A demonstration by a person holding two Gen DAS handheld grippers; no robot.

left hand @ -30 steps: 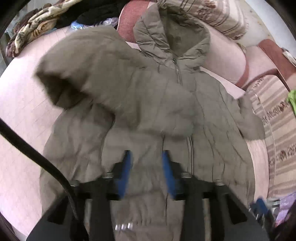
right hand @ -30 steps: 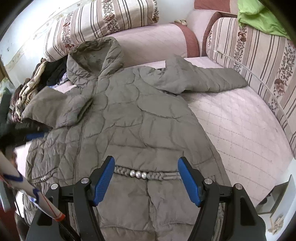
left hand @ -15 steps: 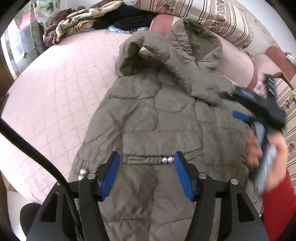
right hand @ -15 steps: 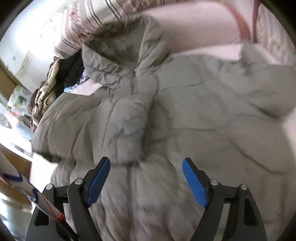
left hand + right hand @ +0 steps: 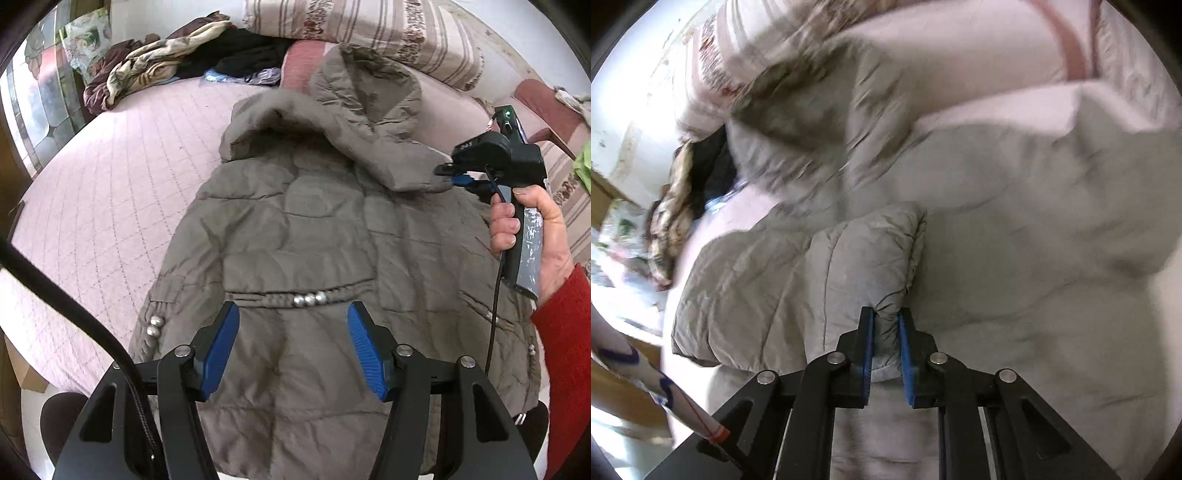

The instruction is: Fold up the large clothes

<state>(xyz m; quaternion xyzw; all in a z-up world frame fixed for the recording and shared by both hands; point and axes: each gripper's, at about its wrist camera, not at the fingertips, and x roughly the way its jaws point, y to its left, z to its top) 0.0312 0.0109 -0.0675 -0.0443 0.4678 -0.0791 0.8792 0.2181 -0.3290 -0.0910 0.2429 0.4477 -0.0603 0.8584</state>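
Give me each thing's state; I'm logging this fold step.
Coat: spread flat on the bed, zipped.
Sleeve: folded across the chest, cuff pinched.
Hood: lying open against the cushion.
Left tongs: open, hovering over the hem.
Right tongs: shut on sleeve cuff.

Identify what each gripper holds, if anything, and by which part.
The right gripper pinches the jacket's folded-over sleeve at its cuff end. The left gripper is open, holding nothing.

Soft daylight, sharp left view with fisheye-bent dark edges; right view motion-blurred, overexposed at left.
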